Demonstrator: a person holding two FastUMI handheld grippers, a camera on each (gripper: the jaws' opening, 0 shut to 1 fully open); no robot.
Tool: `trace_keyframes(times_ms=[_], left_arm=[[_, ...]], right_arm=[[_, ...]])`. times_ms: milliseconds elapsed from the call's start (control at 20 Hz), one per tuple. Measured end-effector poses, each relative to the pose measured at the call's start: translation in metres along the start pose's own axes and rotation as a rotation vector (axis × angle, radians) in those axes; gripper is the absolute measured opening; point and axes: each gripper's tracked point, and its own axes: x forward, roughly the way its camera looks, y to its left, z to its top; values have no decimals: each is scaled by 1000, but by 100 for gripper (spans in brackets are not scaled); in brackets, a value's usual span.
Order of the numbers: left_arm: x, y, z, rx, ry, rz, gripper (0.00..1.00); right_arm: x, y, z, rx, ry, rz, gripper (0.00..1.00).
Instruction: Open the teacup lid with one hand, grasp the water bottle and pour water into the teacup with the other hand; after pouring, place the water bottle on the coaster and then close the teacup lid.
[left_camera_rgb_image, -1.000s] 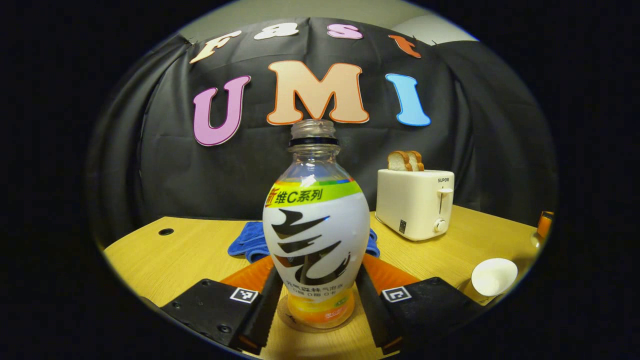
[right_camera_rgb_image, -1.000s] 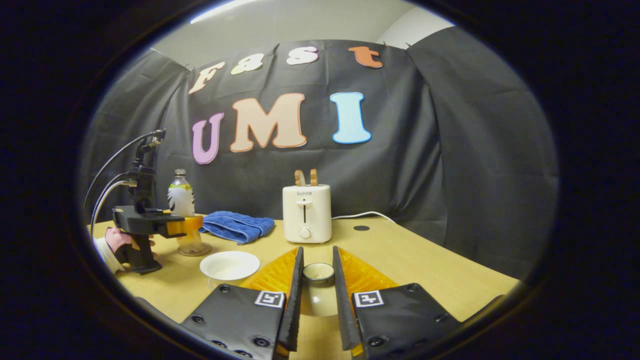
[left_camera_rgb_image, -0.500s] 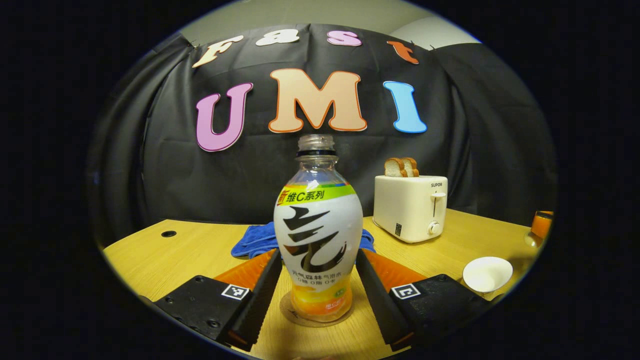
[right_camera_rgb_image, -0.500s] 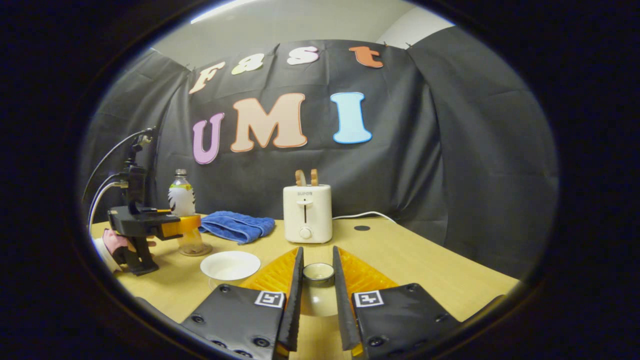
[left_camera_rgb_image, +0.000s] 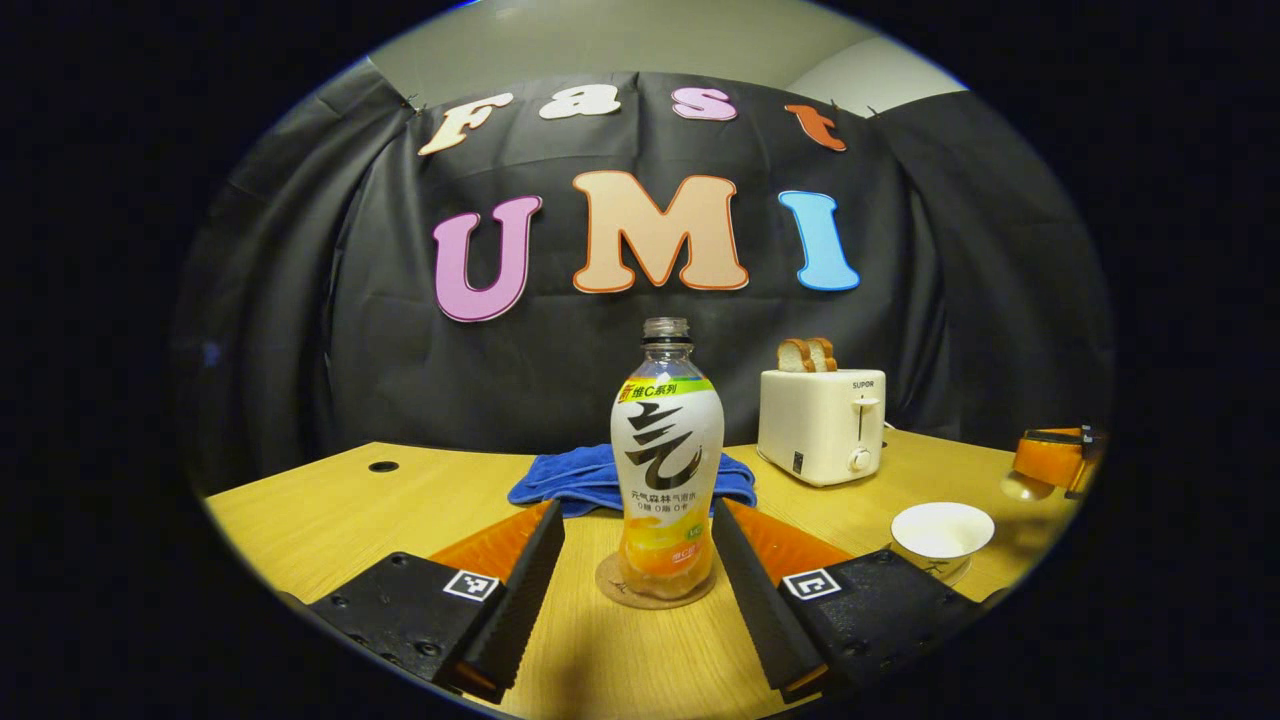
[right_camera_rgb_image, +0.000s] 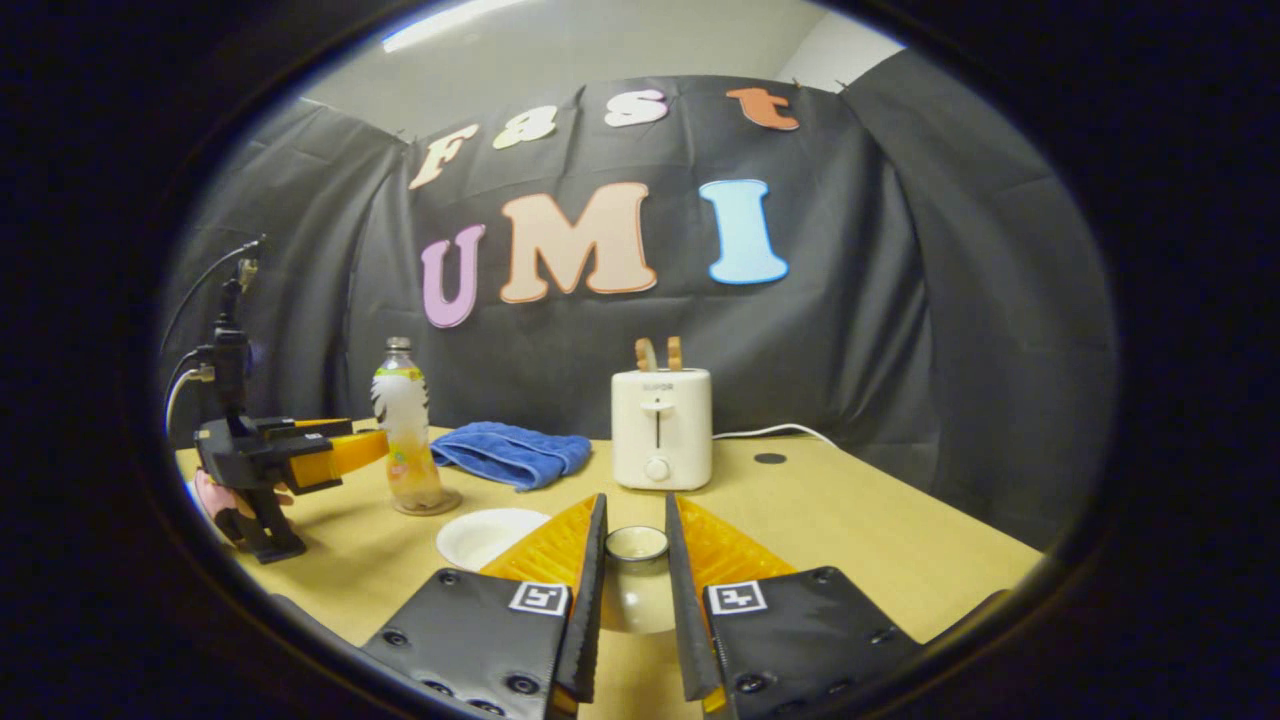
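Observation:
The water bottle (left_camera_rgb_image: 667, 470) stands upright and uncapped on a round coaster (left_camera_rgb_image: 655, 592). My left gripper (left_camera_rgb_image: 637, 512) is open, its fingers apart from the bottle on either side and drawn back from it. The white teacup (left_camera_rgb_image: 942, 528) sits uncovered to the right. In the right gripper view, my right gripper (right_camera_rgb_image: 636, 520) is shut on the teacup lid (right_camera_rgb_image: 637, 545), held by its knob above the table. There the teacup (right_camera_rgb_image: 490, 535) lies just left of my fingers, with the bottle (right_camera_rgb_image: 405, 425) and the left gripper (right_camera_rgb_image: 290, 458) farther left.
A white toaster (right_camera_rgb_image: 660, 425) holding bread slices stands at the back, its cord trailing right. A blue towel (right_camera_rgb_image: 510, 452) lies behind the bottle. A hand (right_camera_rgb_image: 215, 492) holds the left gripper. The wooden table (right_camera_rgb_image: 880, 530) ends at the right.
My left gripper has pulled back from the bottle, which stays on the coaster. The right gripper, still holding the lid, has turned slightly toward the left.

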Motion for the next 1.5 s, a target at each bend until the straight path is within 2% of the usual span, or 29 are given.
trace_keyframes(times_ms=[200, 450, 600, 950, 1350, 1500], left_arm=[[-22, 2, 0, 0, 2, 20, 87], [-34, -2, 2, -1, 3, -6, 87], [-37, -4, 2, -1, 5, -16, 87], [-38, -9, 4, -2, 6, -43, 87], [-39, -10, 4, -2, 7, -54, 87], [-39, -10, 4, -2, 7, -56, 87]], right_arm=[[21, 32, -2, 3, 3, 100, 36], [30, 65, -3, 3, 20, 210, 36], [35, 78, -7, -4, 45, 248, 35], [45, 83, -19, -18, 123, 248, 36], [48, 84, -23, -21, 157, 246, 36], [47, 83, -24, -23, 159, 235, 42]])
